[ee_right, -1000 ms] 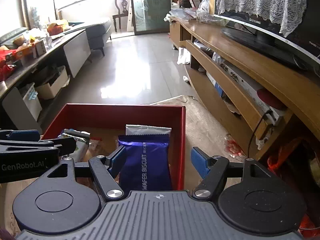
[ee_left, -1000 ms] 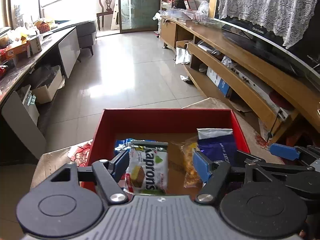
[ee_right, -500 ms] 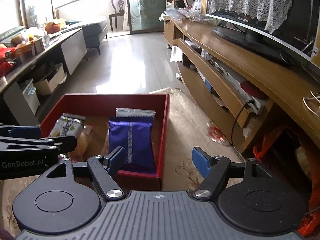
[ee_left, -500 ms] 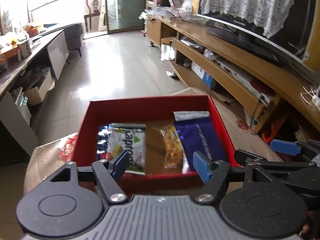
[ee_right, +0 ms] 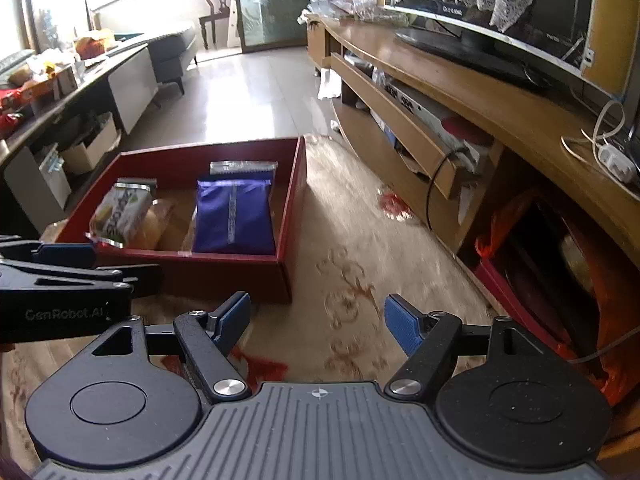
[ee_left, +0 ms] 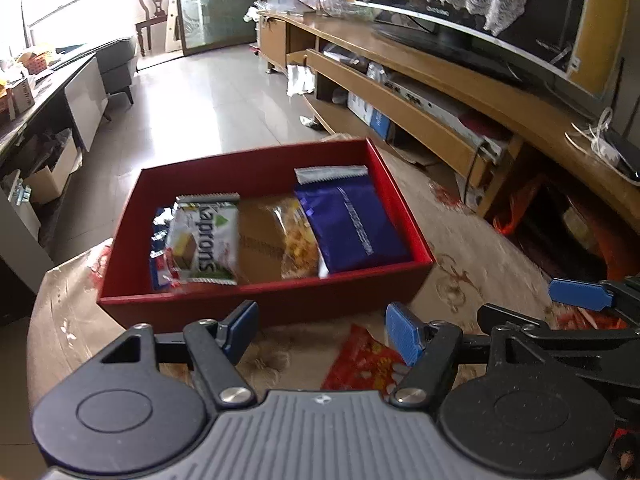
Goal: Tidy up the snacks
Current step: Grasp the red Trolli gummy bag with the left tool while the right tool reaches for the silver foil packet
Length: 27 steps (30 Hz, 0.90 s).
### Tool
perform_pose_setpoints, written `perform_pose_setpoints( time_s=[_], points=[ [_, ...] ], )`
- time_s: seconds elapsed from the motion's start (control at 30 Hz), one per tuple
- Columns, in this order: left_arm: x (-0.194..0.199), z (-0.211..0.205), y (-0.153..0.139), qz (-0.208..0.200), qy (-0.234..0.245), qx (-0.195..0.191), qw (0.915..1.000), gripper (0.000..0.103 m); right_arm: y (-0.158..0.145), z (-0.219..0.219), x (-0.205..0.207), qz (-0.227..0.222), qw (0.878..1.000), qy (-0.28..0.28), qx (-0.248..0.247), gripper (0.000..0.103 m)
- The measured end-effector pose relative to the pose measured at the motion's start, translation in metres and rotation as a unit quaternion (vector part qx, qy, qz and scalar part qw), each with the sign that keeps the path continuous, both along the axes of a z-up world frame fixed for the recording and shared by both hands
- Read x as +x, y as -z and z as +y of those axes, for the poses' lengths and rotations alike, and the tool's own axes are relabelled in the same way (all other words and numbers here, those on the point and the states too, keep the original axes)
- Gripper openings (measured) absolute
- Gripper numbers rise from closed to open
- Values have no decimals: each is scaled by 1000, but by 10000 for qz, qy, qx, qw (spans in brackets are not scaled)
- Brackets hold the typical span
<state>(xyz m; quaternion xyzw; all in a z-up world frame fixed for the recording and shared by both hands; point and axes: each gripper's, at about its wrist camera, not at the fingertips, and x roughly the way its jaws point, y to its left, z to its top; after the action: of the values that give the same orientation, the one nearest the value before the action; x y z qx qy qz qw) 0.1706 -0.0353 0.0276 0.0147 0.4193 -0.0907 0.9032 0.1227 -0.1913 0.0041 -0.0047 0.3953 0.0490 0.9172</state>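
Now | purple packet point(ee_left: 352, 220) lengthwise in red box point(ee_left: 260, 304) | left gripper point(ee_left: 322, 330), right gripper point(ee_right: 316, 320) spread, empty

- The clear bag of yellow snacks point(ee_left: 294, 236) lies partly hidden under the purple foil wafer packet point(ee_left: 352, 224).
- A blue-and-red wrapper point(ee_left: 158, 248) peeks from beneath the white-green Kaprons packet point(ee_left: 204, 240); its print is unreadable.
- The red patterned wrapper point(ee_left: 362, 364) on the counter is blurred.

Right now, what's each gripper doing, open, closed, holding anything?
Left gripper: open, empty, short of the red box.
Right gripper: open, empty, over the cloth beside the box.
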Motion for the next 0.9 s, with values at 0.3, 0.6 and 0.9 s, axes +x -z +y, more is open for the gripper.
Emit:
perform_pose_setpoints(
  time_s=[0.3, 0.6, 0.9],
  points=[
    [-14, -15, 28, 539, 344, -91, 9979, 69, 21, -10, -32, 403, 9991, -78, -44, 81],
    [-2, -25, 53, 1204, -80, -479, 9915, 69, 28, -32, -41, 549, 9985, 37, -32, 81],
    [32, -62, 58, 1080, -863, -392, 9896, 69, 20, -54, -40, 434, 9987, 130, 213, 81]
  ],
)
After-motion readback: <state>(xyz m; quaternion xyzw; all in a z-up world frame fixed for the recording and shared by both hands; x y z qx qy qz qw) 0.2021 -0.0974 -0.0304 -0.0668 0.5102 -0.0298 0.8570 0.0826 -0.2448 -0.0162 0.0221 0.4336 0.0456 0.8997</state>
